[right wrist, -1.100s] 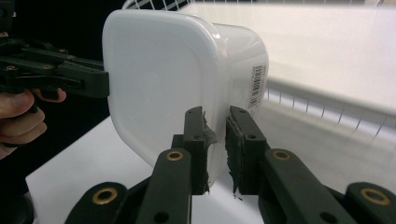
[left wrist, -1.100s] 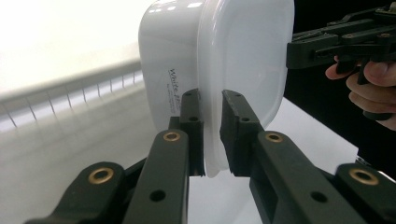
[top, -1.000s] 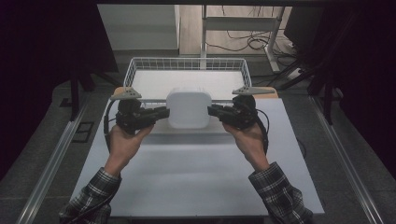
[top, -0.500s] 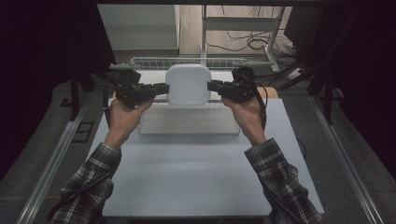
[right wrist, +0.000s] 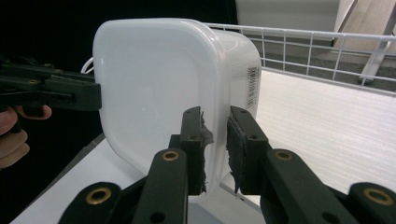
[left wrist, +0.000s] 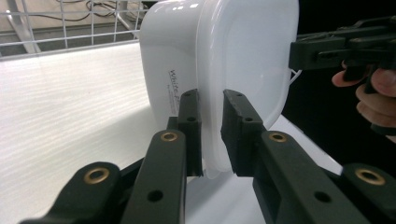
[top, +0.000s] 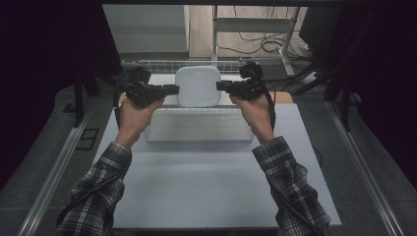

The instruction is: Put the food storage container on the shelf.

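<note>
Both pairs of jaws pinch opposite rims of the white, rounded-square lidded plastic container (top: 198, 86), left gripper (top: 167, 90) and right gripper (top: 223, 87), above the white wire basket (top: 196, 132). I judge these thin rim grips risky: if my hands drift apart or twist, the container could slip and drop onto the basket's edge.

White lidded container (top: 198, 86): 1. Wire basket (top: 198, 129): 1. Grippers: 2, left gripper (top: 172, 90), right gripper (top: 222, 86). Worktop (top: 196, 187): 1.

White container (top: 198, 86); black tongs (top: 170, 90) with brass rivets; plaid sleeves (top: 290, 184); white wire basket (top: 196, 123).
</note>
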Demonstrator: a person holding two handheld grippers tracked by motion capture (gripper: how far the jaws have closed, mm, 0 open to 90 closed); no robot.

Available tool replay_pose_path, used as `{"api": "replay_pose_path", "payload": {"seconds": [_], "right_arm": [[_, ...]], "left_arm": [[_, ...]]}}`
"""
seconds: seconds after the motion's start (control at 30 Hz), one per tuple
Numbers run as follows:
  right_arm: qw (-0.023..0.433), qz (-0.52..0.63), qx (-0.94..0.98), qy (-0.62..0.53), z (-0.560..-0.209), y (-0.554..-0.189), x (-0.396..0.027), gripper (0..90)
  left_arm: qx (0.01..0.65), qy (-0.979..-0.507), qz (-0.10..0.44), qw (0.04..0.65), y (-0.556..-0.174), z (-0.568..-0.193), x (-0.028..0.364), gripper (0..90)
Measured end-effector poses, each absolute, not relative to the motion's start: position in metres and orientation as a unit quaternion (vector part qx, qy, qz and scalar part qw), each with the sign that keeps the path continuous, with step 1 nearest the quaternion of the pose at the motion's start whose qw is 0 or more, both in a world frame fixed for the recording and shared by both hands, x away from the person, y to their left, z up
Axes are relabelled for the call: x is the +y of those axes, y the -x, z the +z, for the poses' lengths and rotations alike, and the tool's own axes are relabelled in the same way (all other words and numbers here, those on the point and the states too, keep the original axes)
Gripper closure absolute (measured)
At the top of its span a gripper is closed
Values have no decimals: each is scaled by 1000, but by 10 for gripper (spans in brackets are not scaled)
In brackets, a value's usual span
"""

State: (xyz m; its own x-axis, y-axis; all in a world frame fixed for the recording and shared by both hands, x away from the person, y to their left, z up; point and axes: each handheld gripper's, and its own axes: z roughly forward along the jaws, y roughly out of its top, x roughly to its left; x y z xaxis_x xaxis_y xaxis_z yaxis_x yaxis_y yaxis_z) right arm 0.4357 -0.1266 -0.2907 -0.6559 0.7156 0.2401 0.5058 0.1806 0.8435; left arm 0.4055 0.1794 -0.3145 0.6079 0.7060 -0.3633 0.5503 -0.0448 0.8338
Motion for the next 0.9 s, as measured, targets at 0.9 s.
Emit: {"api": "replay_pose_path", "payload": {"seconds": [0.9], "right_arm": [[118,482,767,-407,-299,-459,-117,585]], "left_arm": [[461,-720,62,515,-432,-314,173,608]]}}
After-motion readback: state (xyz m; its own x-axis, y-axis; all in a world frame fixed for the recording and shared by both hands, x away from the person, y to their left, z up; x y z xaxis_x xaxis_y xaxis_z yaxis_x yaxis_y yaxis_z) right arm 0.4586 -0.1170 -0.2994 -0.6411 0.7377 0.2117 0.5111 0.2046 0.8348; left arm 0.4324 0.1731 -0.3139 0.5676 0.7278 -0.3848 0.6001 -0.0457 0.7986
